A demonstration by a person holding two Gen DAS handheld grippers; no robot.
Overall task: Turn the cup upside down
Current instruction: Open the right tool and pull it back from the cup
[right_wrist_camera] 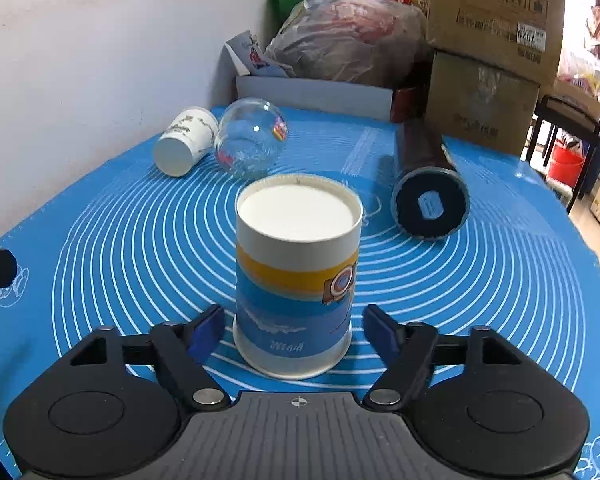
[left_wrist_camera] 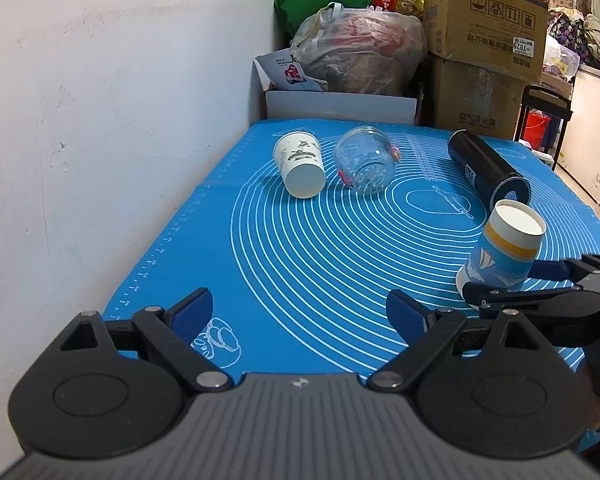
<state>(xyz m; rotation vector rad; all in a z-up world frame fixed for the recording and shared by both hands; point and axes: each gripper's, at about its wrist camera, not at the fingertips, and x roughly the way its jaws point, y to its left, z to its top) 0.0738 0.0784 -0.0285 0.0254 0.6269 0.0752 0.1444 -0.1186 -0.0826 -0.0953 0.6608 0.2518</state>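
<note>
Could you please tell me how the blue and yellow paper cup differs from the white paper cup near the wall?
The blue and yellow paper cup stands upside down on the blue mat, base up; the white paper cup lies on its side. The blue and yellow one sits between the open right gripper's fingers; the white one lies far off, beside a glass jar. One bears a colourful print, the other dark markings on white. Both are tapered paper cups.

white wall [left_wrist_camera: 100,120] | stacked cardboard boxes [left_wrist_camera: 484,40] | blue mat [left_wrist_camera: 300,260]
</note>
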